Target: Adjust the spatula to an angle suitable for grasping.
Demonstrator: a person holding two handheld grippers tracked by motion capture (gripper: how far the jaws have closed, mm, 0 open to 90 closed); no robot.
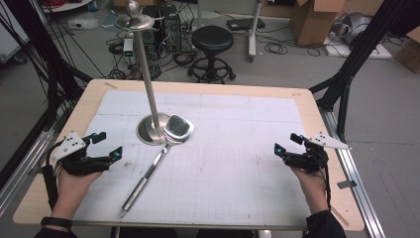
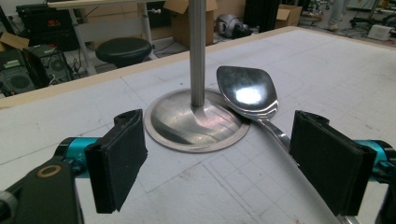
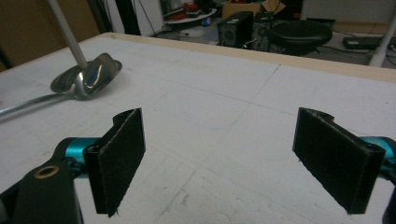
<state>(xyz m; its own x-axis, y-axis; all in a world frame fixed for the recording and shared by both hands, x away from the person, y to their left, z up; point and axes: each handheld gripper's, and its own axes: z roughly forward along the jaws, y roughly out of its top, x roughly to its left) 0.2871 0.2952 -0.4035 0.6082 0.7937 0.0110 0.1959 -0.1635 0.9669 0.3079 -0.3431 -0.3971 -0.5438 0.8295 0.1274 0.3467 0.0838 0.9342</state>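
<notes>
Ladle [image 1: 161,151] bowl resting against metal stand [image 1: 152,130] base, left tongs [image 1: 101,147] and right tongs [image 1: 286,143] both released, empty

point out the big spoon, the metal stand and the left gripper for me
big spoon [image 1: 178,128], high view, on the bowl of the spoon
metal stand [image 1: 146,133], high view, on its round base
left gripper [image 1: 106,145], high view, midway between its open fingertips
</notes>
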